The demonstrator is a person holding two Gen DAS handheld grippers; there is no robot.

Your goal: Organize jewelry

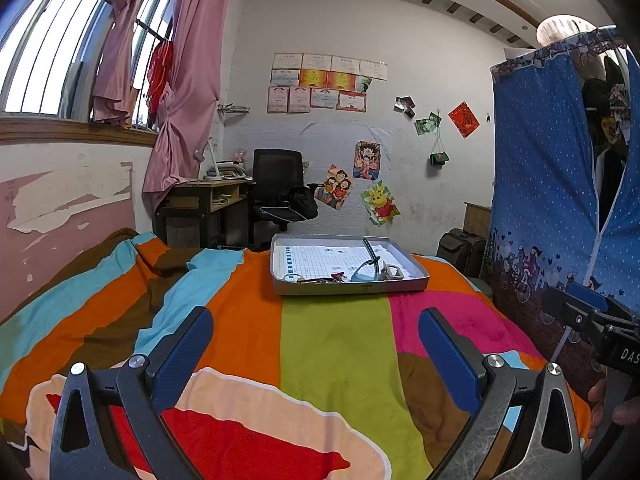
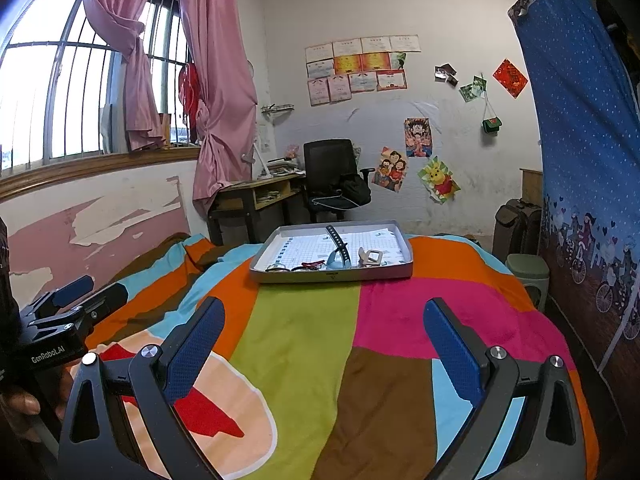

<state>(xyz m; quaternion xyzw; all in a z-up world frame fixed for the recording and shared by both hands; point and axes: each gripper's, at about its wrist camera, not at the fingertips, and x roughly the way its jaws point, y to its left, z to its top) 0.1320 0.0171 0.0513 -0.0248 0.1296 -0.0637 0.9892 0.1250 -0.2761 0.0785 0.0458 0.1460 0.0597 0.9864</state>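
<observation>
A shallow grey tray (image 1: 348, 289) (image 2: 332, 276) lined with grid paper rests on the far part of a bed. Inside it lie a blue wristband (image 1: 370, 266) (image 2: 338, 252), a pale buckle piece (image 1: 394, 271) (image 2: 372, 258), a small red item (image 1: 339, 276) (image 2: 312, 265) and thin rings (image 1: 294, 278) (image 2: 276, 268). My left gripper (image 1: 316, 320) hovers open over the blanket, well short of the tray, with nothing between its fingers. Beside it my right gripper (image 2: 324, 312) is open and empty too. The left view catches the right gripper's body (image 1: 592, 320) at its right edge.
A bright striped blanket (image 1: 332, 352) (image 2: 304, 340) covers the bed. Past the foot stand a desk (image 1: 204, 200) and a black office chair (image 1: 280, 188). A blue fabric wardrobe (image 2: 588, 160) lines the right side, with a green stool (image 2: 528, 268) and suitcase (image 2: 516, 224) near it.
</observation>
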